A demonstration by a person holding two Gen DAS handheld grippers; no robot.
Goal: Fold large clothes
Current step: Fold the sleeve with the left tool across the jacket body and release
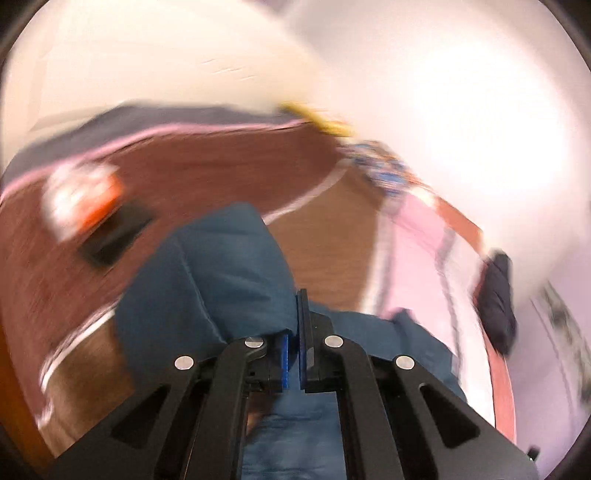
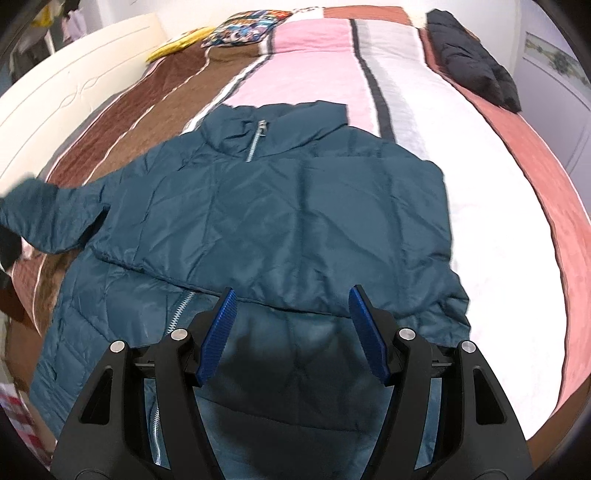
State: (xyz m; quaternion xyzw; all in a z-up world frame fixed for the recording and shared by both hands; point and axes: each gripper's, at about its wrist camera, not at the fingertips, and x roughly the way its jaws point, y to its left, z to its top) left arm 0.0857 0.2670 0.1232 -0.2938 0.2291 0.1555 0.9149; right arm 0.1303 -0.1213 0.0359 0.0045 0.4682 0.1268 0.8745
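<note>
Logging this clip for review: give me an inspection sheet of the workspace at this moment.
Surface: bed with striped blanket in brown, pink, white and rust.
Job's things: teal puffer jacket spread on the bed, zipper up, one side folded over the front; its sleeve sticks out to picture left.
Clutter: black jacket near the far edge; patterned pillow; yellow item beside it.
Grippers: left claw shut on teal fabric; right claw open over the jacket, holding nothing.
Cables: nothing seen.
Surroundings: cream headboard, pale wall; left view motion-blurred.
</note>
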